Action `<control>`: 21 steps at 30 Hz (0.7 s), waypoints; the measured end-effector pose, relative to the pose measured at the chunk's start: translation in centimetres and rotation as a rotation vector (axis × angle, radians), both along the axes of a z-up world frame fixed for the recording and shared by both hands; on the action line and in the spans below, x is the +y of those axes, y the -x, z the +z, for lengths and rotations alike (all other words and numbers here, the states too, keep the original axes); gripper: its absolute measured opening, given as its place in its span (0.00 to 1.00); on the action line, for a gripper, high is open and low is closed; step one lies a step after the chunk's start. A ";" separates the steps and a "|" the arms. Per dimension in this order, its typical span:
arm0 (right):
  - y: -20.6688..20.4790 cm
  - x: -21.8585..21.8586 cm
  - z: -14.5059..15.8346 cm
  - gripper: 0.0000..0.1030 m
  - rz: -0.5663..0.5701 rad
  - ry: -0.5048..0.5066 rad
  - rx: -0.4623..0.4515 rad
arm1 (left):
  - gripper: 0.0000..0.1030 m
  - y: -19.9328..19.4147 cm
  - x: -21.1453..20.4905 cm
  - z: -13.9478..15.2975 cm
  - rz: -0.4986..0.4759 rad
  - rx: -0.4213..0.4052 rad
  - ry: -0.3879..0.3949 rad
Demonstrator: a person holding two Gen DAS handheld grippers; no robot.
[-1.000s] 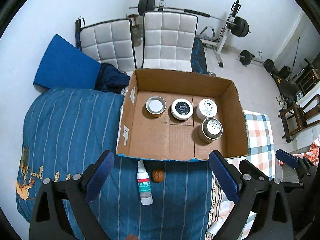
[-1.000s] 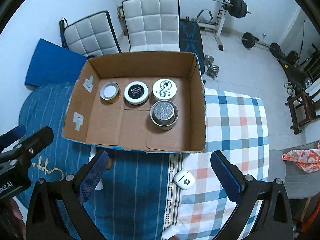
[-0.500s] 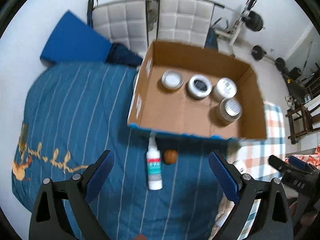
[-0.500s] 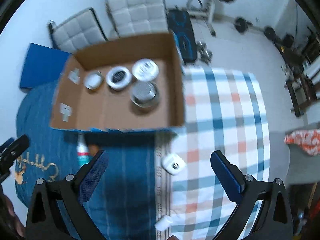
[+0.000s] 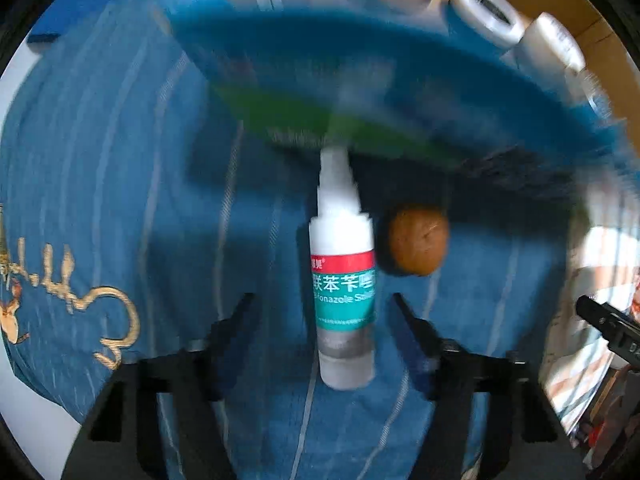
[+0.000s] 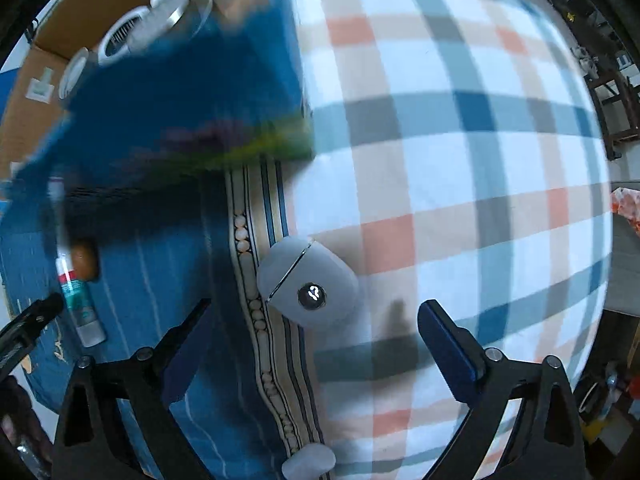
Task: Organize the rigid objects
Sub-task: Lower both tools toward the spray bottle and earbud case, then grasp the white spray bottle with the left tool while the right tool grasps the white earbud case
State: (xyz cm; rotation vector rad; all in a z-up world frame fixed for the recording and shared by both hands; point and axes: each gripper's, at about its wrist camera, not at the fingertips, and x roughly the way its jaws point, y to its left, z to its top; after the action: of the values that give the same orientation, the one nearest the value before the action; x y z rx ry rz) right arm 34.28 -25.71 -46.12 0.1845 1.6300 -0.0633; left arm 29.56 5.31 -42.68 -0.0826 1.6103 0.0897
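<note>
A white spray bottle (image 5: 343, 280) with a red and teal label lies on the blue striped bedspread, its nozzle toward the cardboard box (image 5: 400, 64). My left gripper (image 5: 322, 334) is open, low over the bed, its fingers on either side of the bottle's lower half. A brown walnut (image 5: 418, 240) lies just right of the bottle. A white earbud case (image 6: 308, 284) lies on the plaid cloth. My right gripper (image 6: 310, 350) is open just in front of the case, which lies ahead between the fingertips. The bottle also shows in the right wrist view (image 6: 78, 300).
The box holds several round tins and jars (image 5: 484, 12) along its back wall; they also show in the right wrist view (image 6: 172, 12). A small white object (image 6: 308, 460) lies at the near edge of the plaid cloth. The right gripper's tip shows at the left view's right edge (image 5: 608, 328).
Both grippers have dropped from high above the bed to close over it. The left has come down around the bottle, the right down in front of the earbud case.
</note>
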 end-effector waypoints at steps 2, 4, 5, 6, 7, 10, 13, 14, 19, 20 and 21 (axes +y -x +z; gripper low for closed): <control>0.0 0.6 -0.9 0.74 0.030 0.014 0.019 | 0.36 0.3 -0.1 -1.4 -0.002 0.027 0.017; 0.2 1.2 -1.4 0.61 0.057 0.051 0.025 | 0.32 0.6 -0.2 -1.3 -0.003 0.008 0.009; 0.2 1.4 -1.3 0.57 0.065 0.056 0.012 | 0.29 0.9 -0.4 -1.2 -0.007 0.008 0.011; 0.3 1.5 -1.2 0.57 0.068 0.051 0.009 | 0.29 1.1 -0.5 -1.2 -0.004 0.007 0.014; 0.6 1.5 -1.3 0.57 0.062 0.044 0.019 | 0.29 1.5 -0.4 -1.1 0.005 0.005 0.020; 1.8 1.4 -1.5 0.56 0.034 0.046 0.059 | 0.29 3.3 -0.7 -0.8 0.001 0.011 0.016; 4.0 1.5 -1.7 0.56 0.008 -0.003 0.111 | 0.29 6.0 -1.5 -0.5 -0.011 0.024 0.029; 4.7 1.5 -1.9 0.56 0.000 -0.023 0.134 | 0.29 6.5 -1.7 -0.5 -0.013 0.029 0.034; 5.9 1.8 -2.3 0.58 0.024 -0.074 0.166 | 0.29 8.3 -2.5 -2.0 0.004 0.068 0.057; 6.0 2.0 -2.0 0.62 0.055 -0.061 0.154 | 0.30 8.2 -2.6 -2.0 -0.002 0.062 0.053; 6.1 2.3 -1.6 0.65 0.096 -0.031 0.138 | 0.30 8.1 -2.6 -2.1 -0.009 0.062 0.048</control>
State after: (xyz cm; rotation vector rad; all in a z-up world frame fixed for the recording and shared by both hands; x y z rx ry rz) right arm 28.23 -23.38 -47.73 0.1275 1.7755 0.0237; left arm 21.47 2.73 -44.79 -0.1110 1.6751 0.0467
